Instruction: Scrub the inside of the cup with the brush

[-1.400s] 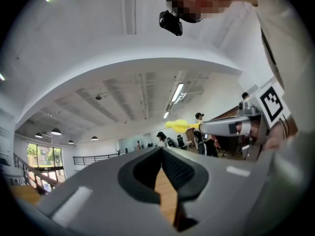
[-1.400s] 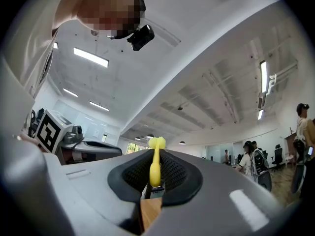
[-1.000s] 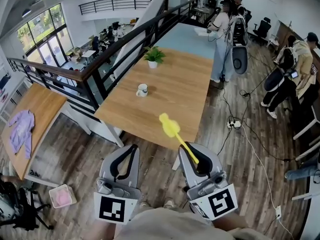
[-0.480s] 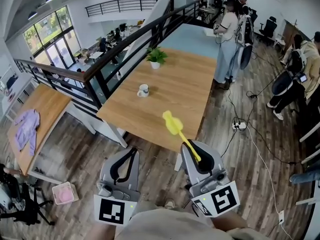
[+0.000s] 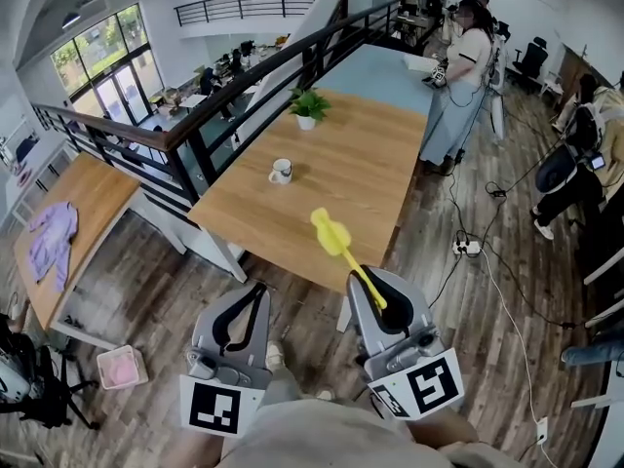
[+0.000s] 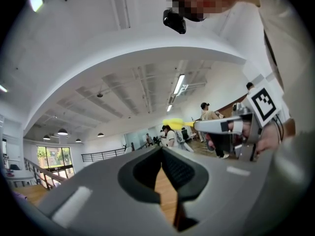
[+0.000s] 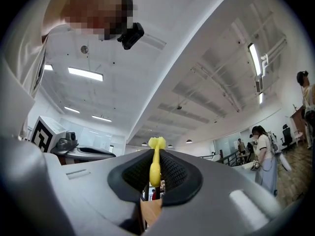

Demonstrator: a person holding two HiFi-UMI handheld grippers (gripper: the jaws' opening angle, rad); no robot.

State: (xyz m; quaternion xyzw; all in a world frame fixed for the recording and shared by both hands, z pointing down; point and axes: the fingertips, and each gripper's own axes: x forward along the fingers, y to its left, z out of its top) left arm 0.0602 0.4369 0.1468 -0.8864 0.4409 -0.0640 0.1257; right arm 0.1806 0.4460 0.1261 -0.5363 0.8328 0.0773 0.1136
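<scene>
Yellow plastic marks the one brush (image 5: 336, 247) in sight. Its tuft is raised above the near edge of the bench (image 5: 385, 178) and its thin handle slants back into the right tongs (image 5: 376, 286). In the right gripper view those tongs (image 7: 153, 154) are clamped on the handle of the brush (image 7: 155, 163), with the tuft standing clear above the ribbed pads. How far the handle runs down between the pads is hidden.

There are two tongs. The left tongs (image 5: 255, 292) hang short of the bench's near corner, apart from the right pair. In the left gripper view they (image 6: 162, 154) are closed tight with nothing between them.

One white cup (image 5: 281, 172) stands upright on the bench, toward its left edge and well away from the brush – its inside cannot be seen from here. One potted plant (image 5: 309, 108) sits at the bench's far left corner.

A person (image 5: 466, 76) stands at the bench's far right side; others beyond are too small to count surely. Left of the bench, past a dark railing (image 5: 146, 144), a purple garment (image 5: 47, 242) lies on a second wooden top. The hands holding the tongs are cut off by the marker cubes.
</scene>
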